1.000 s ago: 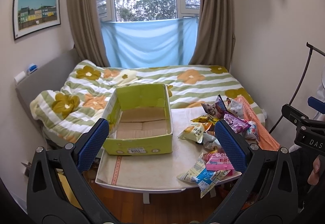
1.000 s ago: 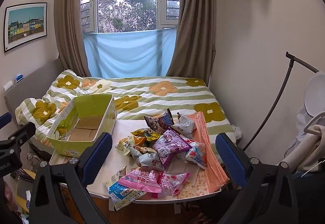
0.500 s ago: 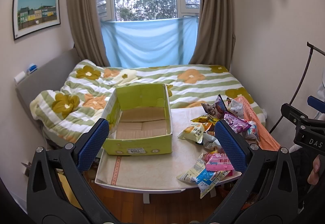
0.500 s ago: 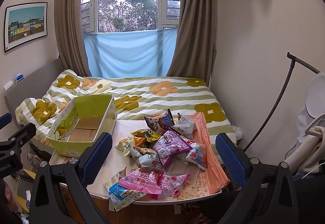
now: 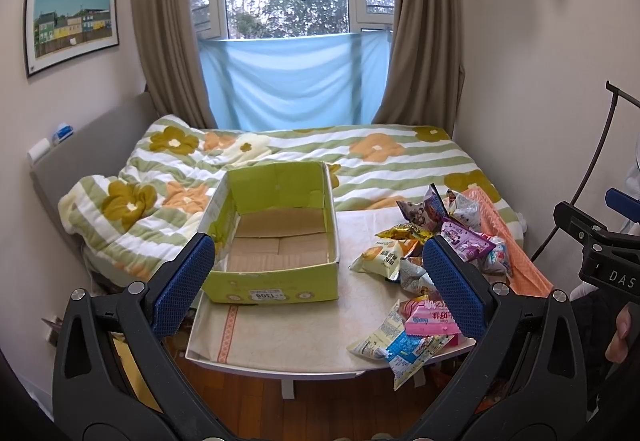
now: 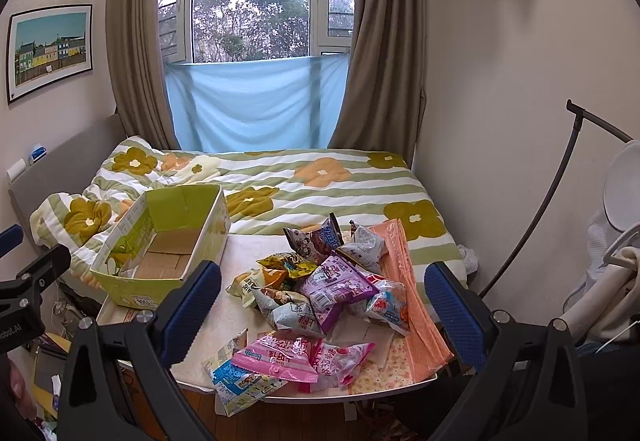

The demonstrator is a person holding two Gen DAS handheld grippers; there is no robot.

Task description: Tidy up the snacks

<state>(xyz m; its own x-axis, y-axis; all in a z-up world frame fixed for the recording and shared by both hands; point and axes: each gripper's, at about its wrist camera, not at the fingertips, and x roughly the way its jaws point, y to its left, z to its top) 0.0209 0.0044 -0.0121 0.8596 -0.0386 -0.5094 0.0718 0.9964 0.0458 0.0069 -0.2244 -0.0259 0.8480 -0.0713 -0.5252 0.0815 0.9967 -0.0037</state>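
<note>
An empty green cardboard box point(image 5: 276, 283) point(image 6: 120, 281) stands on the left of a small white table point(image 5: 288, 329) point(image 6: 236, 317). A pile of several snack packets point(image 5: 424, 253) point(image 6: 320, 289) lies on the table's right side, with a pink packet point(image 6: 276, 357) point(image 5: 430, 321) at the front edge. My left gripper point(image 5: 316, 281) is open and empty, held back from the table's front edge. My right gripper point(image 6: 322, 305) is open and empty, above and short of the snack pile.
A bed with a striped flower quilt point(image 5: 360, 157) point(image 6: 320, 181) lies behind the table. An orange cloth point(image 6: 408, 293) hangs over the table's right side. A black stand pole point(image 6: 532, 217) and a white fan point(image 6: 622, 189) are at the right. Wooden floor point(image 5: 280, 413) is below.
</note>
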